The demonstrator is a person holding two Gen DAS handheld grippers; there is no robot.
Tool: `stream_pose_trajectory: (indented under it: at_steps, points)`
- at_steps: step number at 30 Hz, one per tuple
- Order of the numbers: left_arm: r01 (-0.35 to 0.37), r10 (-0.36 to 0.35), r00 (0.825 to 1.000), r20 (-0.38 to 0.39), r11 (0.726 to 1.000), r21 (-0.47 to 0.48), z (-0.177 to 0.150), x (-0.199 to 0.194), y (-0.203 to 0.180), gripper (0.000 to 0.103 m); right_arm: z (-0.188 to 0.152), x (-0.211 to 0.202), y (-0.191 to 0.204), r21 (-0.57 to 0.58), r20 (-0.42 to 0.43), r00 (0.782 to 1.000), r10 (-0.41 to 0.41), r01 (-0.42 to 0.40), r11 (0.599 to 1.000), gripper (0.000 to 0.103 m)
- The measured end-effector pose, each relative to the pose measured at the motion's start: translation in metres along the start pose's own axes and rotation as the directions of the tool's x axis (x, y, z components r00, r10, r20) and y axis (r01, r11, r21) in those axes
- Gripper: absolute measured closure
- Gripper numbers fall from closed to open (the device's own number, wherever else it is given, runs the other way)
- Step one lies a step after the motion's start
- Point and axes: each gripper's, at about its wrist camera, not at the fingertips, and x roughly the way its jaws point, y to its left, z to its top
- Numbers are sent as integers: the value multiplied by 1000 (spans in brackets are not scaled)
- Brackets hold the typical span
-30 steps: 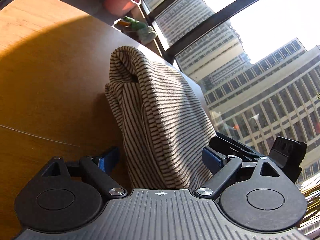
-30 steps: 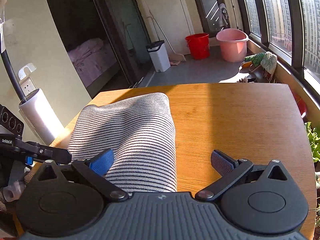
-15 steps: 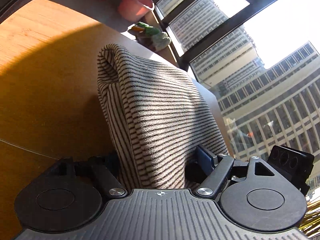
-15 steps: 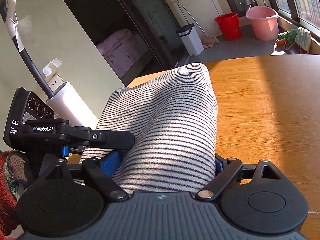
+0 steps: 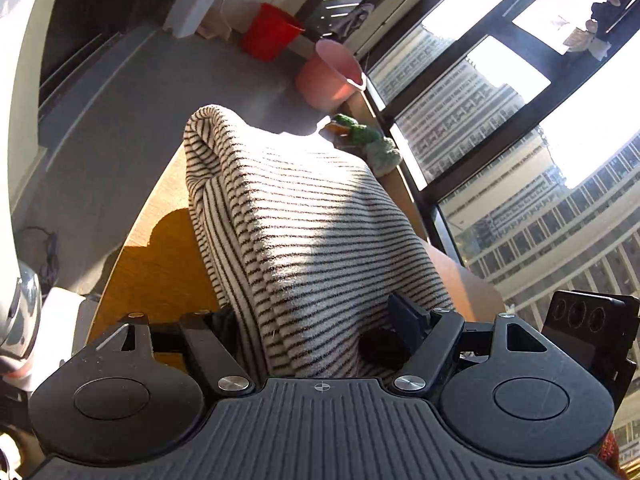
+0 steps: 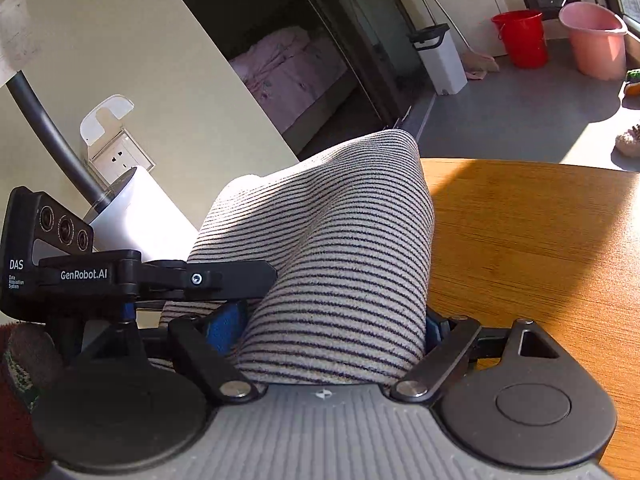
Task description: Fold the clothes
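My left claw [image 5: 316,332] and right claw [image 6: 324,332] are each clamped on the thick end of the folded striped sweater [image 5: 304,232], a soft, fuzzy knit bundle stretching toward twelve o'clock over the wooden counter [image 6: 532,240]. The folding looks mostly done; setting it down remains. Beyond, red bucket [image 6: 520,38] and pink bucket [image 6: 594,46].

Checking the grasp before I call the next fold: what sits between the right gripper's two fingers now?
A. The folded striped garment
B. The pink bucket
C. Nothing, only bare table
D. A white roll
A: in the right wrist view the striped garment fills the gap of the right gripper, its blue pads pressed against both sides of the bundle, beside the wooden table.
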Motion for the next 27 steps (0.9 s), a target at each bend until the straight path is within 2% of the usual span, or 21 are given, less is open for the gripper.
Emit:
stream_pose_trajectory:
  at_steps: [6,8,11,13,15,18,21,22,24,26,27]
  points:
    - [20,-20,1000,21,1000,19,7,24,3,22,7,2,-20,47,26,1000,-3,2,999,17]
    - [29,-29,999,25,1000,2,5,26,3,22,7,3,-19,34,41,999,-22,21,999,16]
    - [7,-7,999,40,1000,-7,5,17,1,24,6,3,-15,17,63,997,-54,53,998,14]
    - [-39,36,996,84,999,37,4,0,-7,23,3,0,-8,-20,81,993,-91,92,996,13]
    - [-85,68,985,156,991,99,2,-21,-20,21,2,-2,-1,-62,94,987,-131,137,989,12]
    - [-68,21,971,240,980,189,4,-43,-44,17,2,-2,6,-102,99,981,-168,178,979,9]
    - [21,-76,972,221,971,239,16,-38,-62,15,2,-2,12,-124,107,974,-201,214,969,7]
    - [39,-85,976,201,974,224,22,-30,-61,14,3,-3,14,-132,111,971,-211,225,965,7]
    - [49,-76,985,156,984,170,32,-11,-54,14,3,-5,23,-159,126,962,-244,262,952,6]
    - [32,-40,994,102,996,85,41,12,-34,17,1,-12,36,-215,156,948,-277,306,927,4]
    - [43,-48,995,93,998,55,42,18,-23,17,-1,-16,43,-248,173,941,-291,328,912,1]
